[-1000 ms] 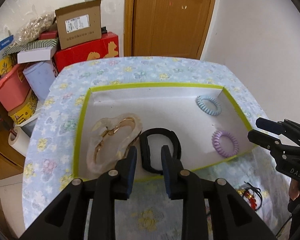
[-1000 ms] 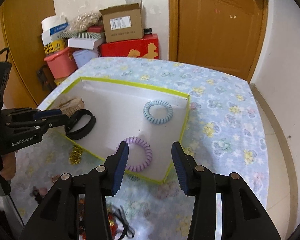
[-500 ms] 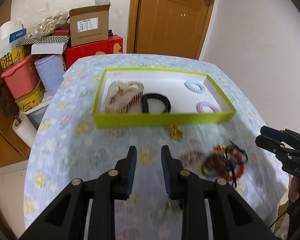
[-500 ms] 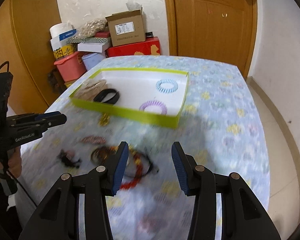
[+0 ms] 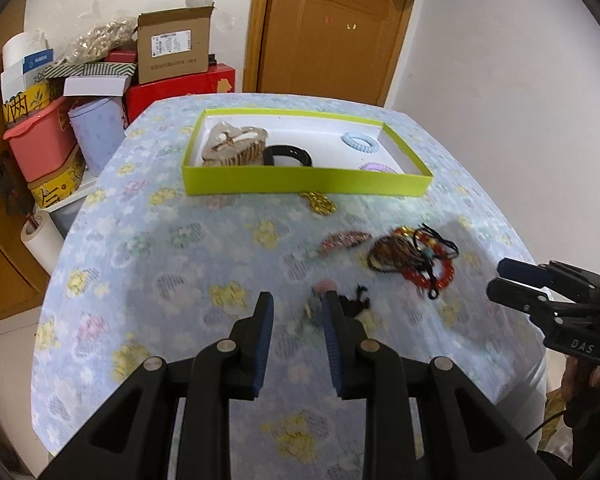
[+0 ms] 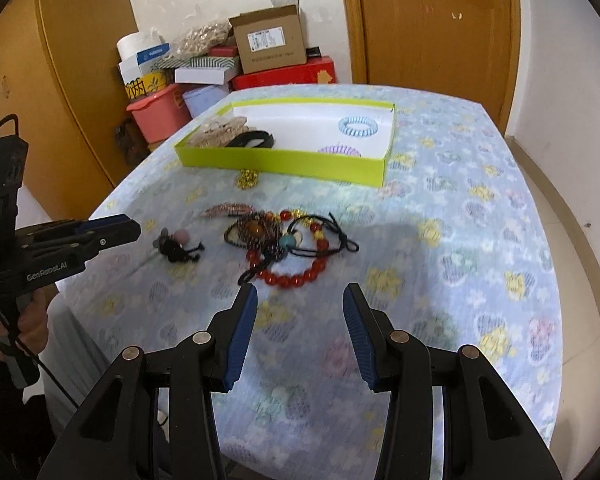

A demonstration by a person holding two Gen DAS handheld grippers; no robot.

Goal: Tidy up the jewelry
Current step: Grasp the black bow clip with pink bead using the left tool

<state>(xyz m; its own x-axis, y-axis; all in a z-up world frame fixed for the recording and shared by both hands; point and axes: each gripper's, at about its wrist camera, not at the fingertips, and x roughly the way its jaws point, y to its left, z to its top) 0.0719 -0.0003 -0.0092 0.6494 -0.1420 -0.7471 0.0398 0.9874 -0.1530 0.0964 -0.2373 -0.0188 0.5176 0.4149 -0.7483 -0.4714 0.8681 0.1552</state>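
Observation:
A lime-edged tray [image 5: 300, 186] [image 6: 284, 160] holds a large hair claw [image 5: 234, 146], a black bangle [image 5: 287, 156], a blue coil tie [image 5: 360, 143] and a purple coil tie [image 6: 339, 150]. On the cloth lie a gold chain [image 5: 321, 202], a flat patterned clip [image 5: 346, 239], a tangle of red beads and cords [image 6: 292, 246], and a pink-and-black piece [image 6: 177, 245]. My left gripper [image 5: 297, 308] is open and empty beside the pink piece. My right gripper [image 6: 299, 300] is open and empty just short of the red beads.
The table [image 6: 460, 240] has a floral cloth and drops off at its near and side edges. Stacked boxes and a pink bin [image 5: 40, 144] stand at the far left. A wooden door [image 5: 332, 28] is behind the table.
Both grippers have pulled back from over the tray toward the table's near edge. The loose jewelry on the cloth has come into view. Both stay open and empty.

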